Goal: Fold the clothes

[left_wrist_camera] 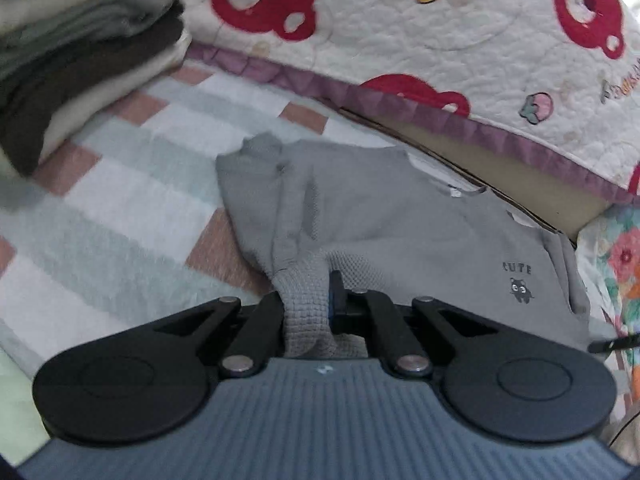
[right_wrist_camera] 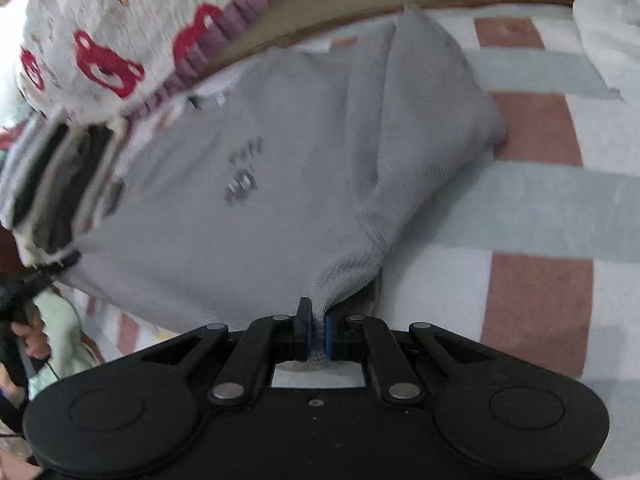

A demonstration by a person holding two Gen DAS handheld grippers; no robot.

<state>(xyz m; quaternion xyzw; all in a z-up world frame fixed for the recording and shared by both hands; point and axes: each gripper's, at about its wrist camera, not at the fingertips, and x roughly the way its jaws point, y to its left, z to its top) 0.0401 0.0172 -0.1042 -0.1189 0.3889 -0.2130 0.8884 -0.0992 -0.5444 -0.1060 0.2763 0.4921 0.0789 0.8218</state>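
A grey waffle-knit top (left_wrist_camera: 400,216) with a small "CUTE" print and a black cartoon figure lies on a checked bedspread (left_wrist_camera: 132,200). My left gripper (left_wrist_camera: 308,312) is shut on a bunched fold of its near edge, lifted a little. In the right wrist view the same grey top (right_wrist_camera: 280,184) spreads ahead, its left sleeve folded over the body. My right gripper (right_wrist_camera: 318,336) is shut on its near hem, pinching a thin fold between the blue pads.
A stack of folded clothes (left_wrist_camera: 80,60), brown, cream and grey, sits at the far left; it also shows blurred in the right wrist view (right_wrist_camera: 60,184). A white quilt with red bears (left_wrist_camera: 440,32) lies behind the top. A floral cloth (left_wrist_camera: 620,264) lies at the right.
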